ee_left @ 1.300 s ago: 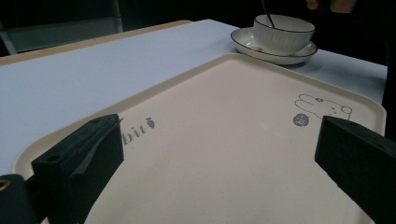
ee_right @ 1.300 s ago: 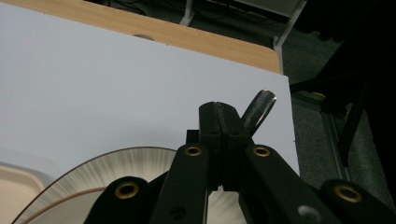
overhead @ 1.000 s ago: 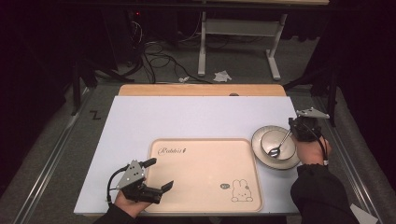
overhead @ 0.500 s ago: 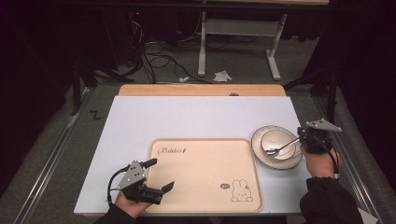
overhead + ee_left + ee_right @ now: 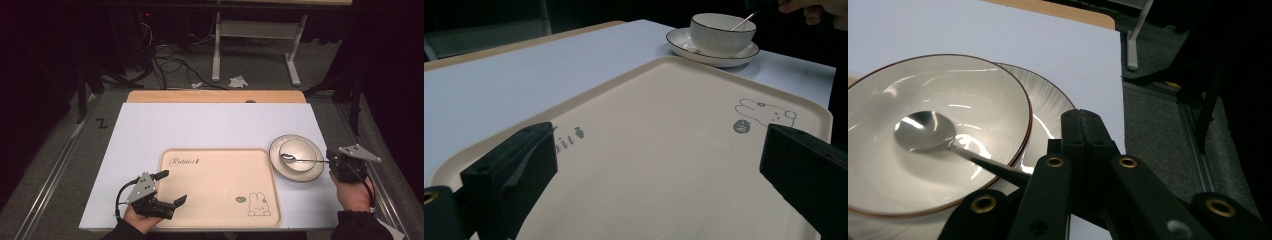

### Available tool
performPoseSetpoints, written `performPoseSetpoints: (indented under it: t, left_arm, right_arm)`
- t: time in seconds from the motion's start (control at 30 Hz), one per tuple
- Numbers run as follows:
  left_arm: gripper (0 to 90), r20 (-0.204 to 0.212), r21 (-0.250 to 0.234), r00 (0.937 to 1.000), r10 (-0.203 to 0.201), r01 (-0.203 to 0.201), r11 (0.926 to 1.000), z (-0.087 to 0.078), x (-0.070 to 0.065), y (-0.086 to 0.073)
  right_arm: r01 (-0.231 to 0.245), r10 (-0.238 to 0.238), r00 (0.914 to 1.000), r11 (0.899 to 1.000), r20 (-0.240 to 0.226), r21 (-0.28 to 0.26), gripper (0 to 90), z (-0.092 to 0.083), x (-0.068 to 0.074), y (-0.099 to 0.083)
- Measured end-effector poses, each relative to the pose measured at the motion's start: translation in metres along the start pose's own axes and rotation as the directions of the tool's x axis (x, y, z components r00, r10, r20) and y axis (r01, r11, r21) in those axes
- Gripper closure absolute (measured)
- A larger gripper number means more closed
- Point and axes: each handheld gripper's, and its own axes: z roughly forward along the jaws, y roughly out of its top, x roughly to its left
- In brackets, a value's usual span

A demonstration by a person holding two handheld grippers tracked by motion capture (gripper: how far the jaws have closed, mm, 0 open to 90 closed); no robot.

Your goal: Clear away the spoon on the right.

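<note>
One tray (image 5: 220, 185) lies just beside bowl (image 5: 298, 155) and saucer (image 5: 280, 170).

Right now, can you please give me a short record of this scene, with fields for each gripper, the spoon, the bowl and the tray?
right gripper: shut on the spoon handle, at the right side of the plate
spoon: its head lies inside the bowl, handle reaches over the rim
bowl: white with dark rim, stands on the plate
left gripper: open, holds nothing, jaws over the near left corner of the tray
tray: beige, rabbit drawing, nothing on it
table: white top
</note>
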Motion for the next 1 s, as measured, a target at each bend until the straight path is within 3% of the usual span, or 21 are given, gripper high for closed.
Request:
performPoseSetpoints:
  t: [0.33,0.7,0.83,1.0]
  left_arm:
    - [2.5,0.002,0.003,1.0,0.003,-0.003,1.0,0.0,0.0,0.0]
    - [2.6,0.002,0.004,1.0,0.005,-0.005,1.0,0.001,-0.002,0.0]
    - [2.6,0.001,0.006,1.0,0.006,-0.006,1.0,0.001,-0.002,-0.001]
    - [2.6,0.0,0.007,1.0,0.007,-0.007,1.0,0.002,-0.002,-0.001]
  right_arm:
    - [-0.007,0.007,1.0,1.0,-0.002,-0.018,90.0,-0.023,-0.005,-0.026]
    - [-0.023,0.02,0.9989,0.997,-0.043,-0.075,90.0,-0.054,-0.001,-0.045]
    - [-0.033,0.023,0.9972,0.989,-0.071,-0.142,90.0,-0.067,0.003,-0.048]
    - [-0.075,0.041,0.9881,0.97,-0.148,-0.23,90.0,-0.082,0.018,-0.06]
